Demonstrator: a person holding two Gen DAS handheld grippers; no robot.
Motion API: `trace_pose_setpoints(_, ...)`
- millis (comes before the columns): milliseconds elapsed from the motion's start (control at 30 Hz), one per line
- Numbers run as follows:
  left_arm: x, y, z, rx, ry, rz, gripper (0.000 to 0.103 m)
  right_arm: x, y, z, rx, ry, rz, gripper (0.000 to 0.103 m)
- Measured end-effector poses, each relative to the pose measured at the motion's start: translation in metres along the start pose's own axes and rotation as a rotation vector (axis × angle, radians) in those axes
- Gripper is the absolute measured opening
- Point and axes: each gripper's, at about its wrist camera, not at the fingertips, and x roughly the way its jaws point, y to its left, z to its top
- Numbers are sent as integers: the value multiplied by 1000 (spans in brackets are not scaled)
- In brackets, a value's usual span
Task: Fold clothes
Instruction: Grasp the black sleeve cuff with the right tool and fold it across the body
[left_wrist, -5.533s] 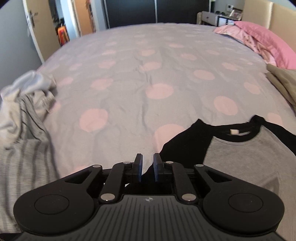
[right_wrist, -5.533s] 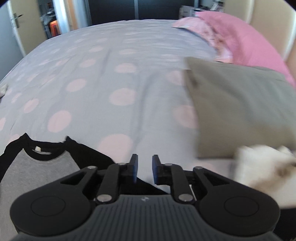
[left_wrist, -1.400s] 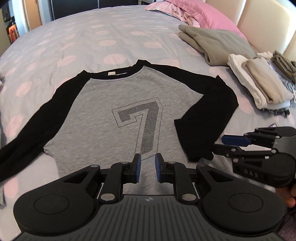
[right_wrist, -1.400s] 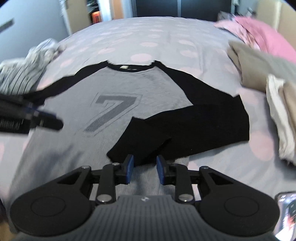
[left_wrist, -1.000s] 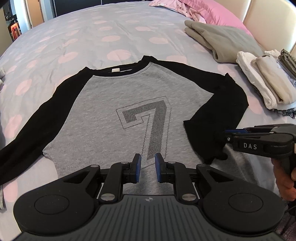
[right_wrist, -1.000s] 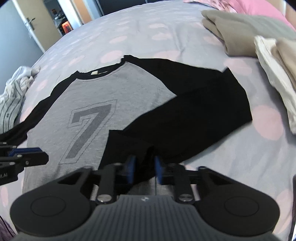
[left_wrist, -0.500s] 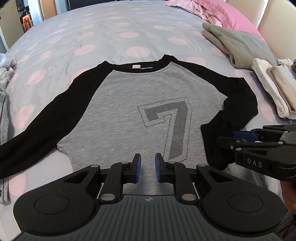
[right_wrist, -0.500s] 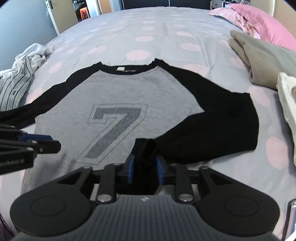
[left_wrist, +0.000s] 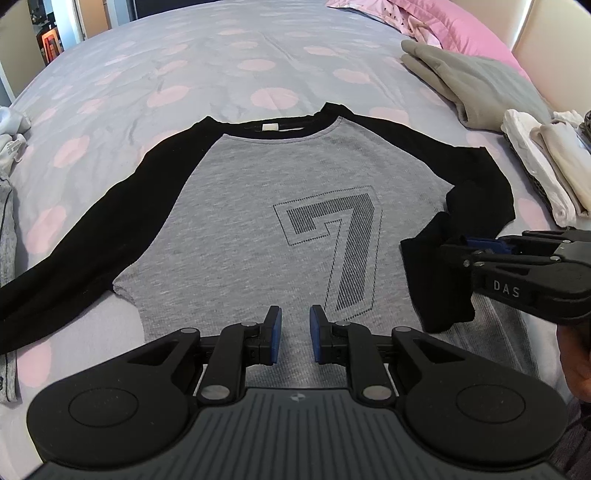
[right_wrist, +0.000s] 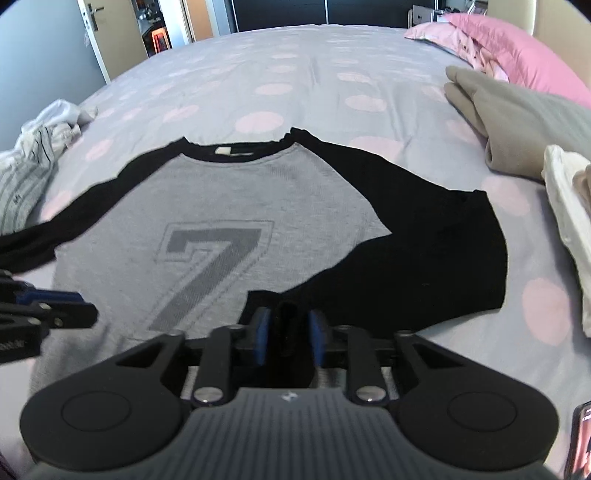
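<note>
Grey raglan shirt (left_wrist: 258, 206) with black sleeves and a big "7" print (left_wrist: 332, 243) is spread face-up on the polka-dot duvet (left_wrist: 184, 74), collar pointing away from the cameras. Everything else I'll place off that shirt. Its right-side sleeve cuff (right_wrist: 288, 325) is folded back over the lower body of the shirt, and the right gripper (right_wrist: 286, 338) has its jaws closing on it, with the black fabric sitting between the blue pads. The left gripper (left_wrist: 293, 334) hovers over the shirt's hem just below the 7, jaws at a narrow gap with nothing between them. Beyond the right sleeve sit a folded olive-grey garment (left_wrist: 472, 85) and a stack of folded whites (left_wrist: 546, 162). Off the left sleeve there's a crumpled striped garment (right_wrist: 26, 166).
</note>
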Motion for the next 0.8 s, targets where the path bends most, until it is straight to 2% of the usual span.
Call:
trace_pose_setpoints(133, 2, -1, -1, 2, 9, 4, 14, -8, 18, -7, -121, -34, -61, 12)
trace_pose_setpoints(300, 3, -5, -1, 8, 9, 4, 14, -17, 54, -19, -367, -76, -185, 9)
trace_pose_setpoints(533, 1, -6, 0, 11, 3, 4, 14, -26, 83, -36, -540, -74, -159, 10)
trace_pose_setpoints(600, 1, -6, 0, 12, 5, 1, 14, -25, 87, -41, -574, -61, -154, 14)
trace_pose_setpoints(667, 0, -6, 0, 14, 4, -3, 14, -24, 87, -43, -580, -52, -143, 29)
trace_pose_setpoints(800, -2, -6, 0, 17, 2, -14, 14, -27, 81, -46, -561, -48, -114, 32)
